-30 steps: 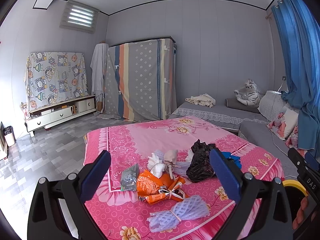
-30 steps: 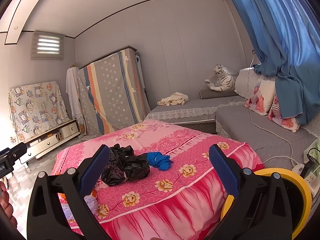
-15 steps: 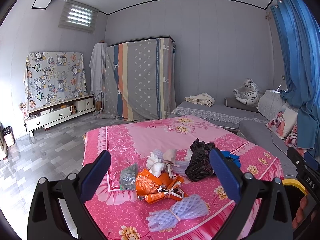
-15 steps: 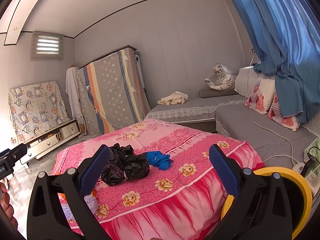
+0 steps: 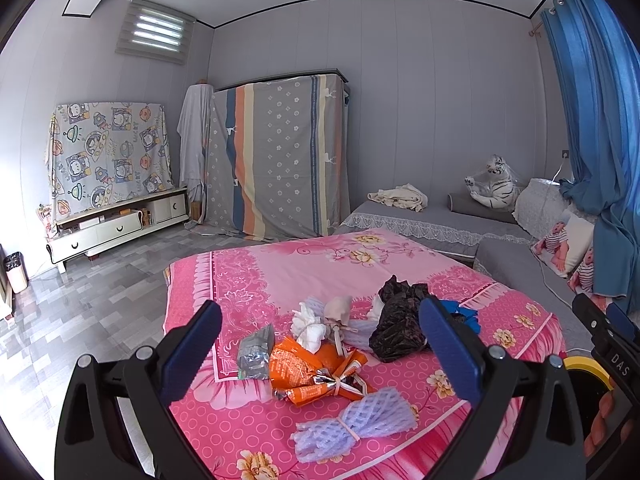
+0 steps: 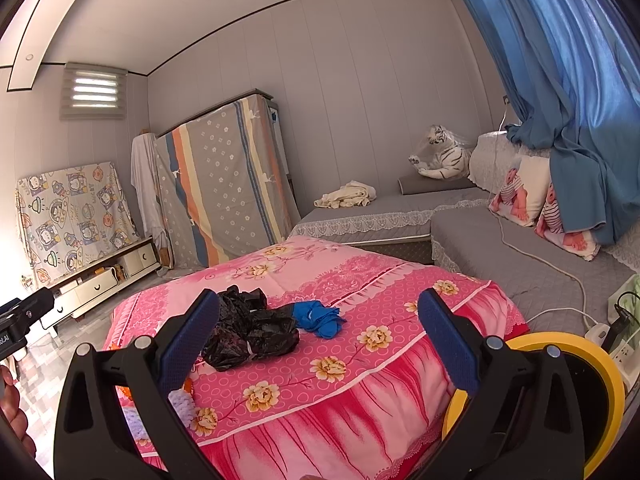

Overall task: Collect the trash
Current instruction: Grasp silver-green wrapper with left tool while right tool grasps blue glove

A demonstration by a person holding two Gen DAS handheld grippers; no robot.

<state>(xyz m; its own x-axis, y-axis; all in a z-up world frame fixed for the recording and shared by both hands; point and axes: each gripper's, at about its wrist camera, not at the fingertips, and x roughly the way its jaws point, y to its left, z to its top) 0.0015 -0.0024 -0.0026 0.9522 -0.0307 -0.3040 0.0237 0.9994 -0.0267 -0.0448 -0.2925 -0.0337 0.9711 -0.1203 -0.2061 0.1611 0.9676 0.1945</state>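
Both hand-held grippers are held above the near edge of the pink floral bedspread (image 5: 280,264), and each has its blue-padded jaws spread wide with nothing between them: the left gripper (image 5: 320,344) faces the main litter pile, the right gripper (image 6: 318,340) faces the far-right part of it. All trash lies on the bedspread, clustered toward its near edge. Nearest that edge is a lilac foam fruit net tied at the middle with a band (image 5: 354,424); it should be very light and springy, and the tied waist is judged the firmest place to pinch. Just beyond it lie crumpled orange foil snack wrappers (image 5: 304,372), thin, crackly and probably slippery, best taken at a bunched fold or knot, not on a flat face. Touching their left side is a small silver foil packet (image 5: 254,350). Behind the wrappers sit a knotted white plastic wad (image 5: 310,326) and a pale beige wad (image 5: 338,310), both soft and compressible. To the right of these, a crumpled black plastic bag (image 6: 250,332) lies slack and bulky; a raised ridge of film should give a secure hold. Just beside it, further right, is a small blue crumpled piece (image 6: 318,318), material unclear. None of the items touches either gripper; all lie ahead of and below the open jaws. A yellow-rimmed round bin (image 6: 560,364) stands off the bedspread's near right corner, beside the right gripper.
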